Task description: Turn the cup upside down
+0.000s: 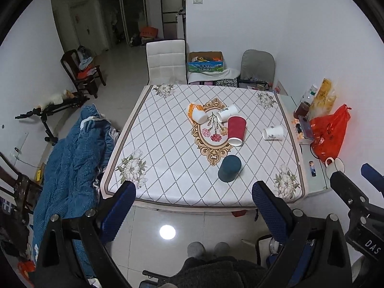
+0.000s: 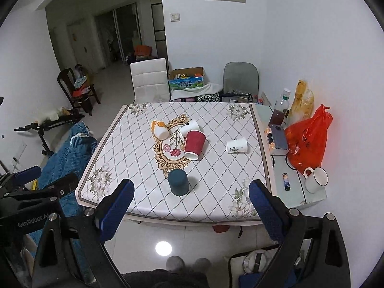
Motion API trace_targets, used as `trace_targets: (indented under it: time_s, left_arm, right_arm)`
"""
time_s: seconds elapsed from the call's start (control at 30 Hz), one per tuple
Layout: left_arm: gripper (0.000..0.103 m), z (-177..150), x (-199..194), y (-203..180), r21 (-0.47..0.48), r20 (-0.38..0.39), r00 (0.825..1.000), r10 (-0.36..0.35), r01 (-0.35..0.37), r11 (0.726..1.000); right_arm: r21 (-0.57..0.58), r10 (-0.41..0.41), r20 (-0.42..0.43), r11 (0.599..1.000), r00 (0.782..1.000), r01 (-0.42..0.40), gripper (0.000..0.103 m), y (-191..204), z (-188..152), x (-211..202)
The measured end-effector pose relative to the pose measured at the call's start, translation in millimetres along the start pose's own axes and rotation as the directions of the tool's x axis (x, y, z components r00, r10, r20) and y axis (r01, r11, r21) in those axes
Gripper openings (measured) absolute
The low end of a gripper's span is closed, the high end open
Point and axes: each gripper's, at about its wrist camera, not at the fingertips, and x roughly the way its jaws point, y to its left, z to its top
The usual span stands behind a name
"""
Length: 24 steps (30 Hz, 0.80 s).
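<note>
Left wrist view shows the left gripper (image 1: 194,210) with its blue padded fingers (image 1: 118,210) spread wide and holding nothing, back from the near edge of the surface (image 1: 168,168), which wears a diamond-patterned cloth. A dark teal cup (image 1: 229,168) stands mouth-down near that edge. Toward the middle a red ribbed paper cup (image 1: 236,127) lies on its side, a white printed paper cup (image 1: 227,113) touching it behind, an orange-and-white paper cup (image 1: 198,114) to the left, and another white paper cup (image 1: 273,133) apart near the right edge; all look empty. At the far edge an open cardboard box (image 1: 205,61) holds colourful items; its writing is unreadable. Right wrist view shows the right gripper (image 2: 192,206) equally wide and empty, the white enamel mug (image 2: 316,179) whole, and "GenRobot" on the left gripper.
</note>
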Motion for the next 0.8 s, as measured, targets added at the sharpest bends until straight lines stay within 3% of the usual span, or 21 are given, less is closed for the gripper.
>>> trace_targets:
  time_s: [0.8]
  left_arm:
    - [0.099, -6, -15, -11, -0.054, 0.011, 1.0, 0.017, -0.016, 0.998]
  right_arm:
    - [0.001, -0.003, -0.015, 1.0, 1.0, 0.003, 0.099, -28, 3, 2]
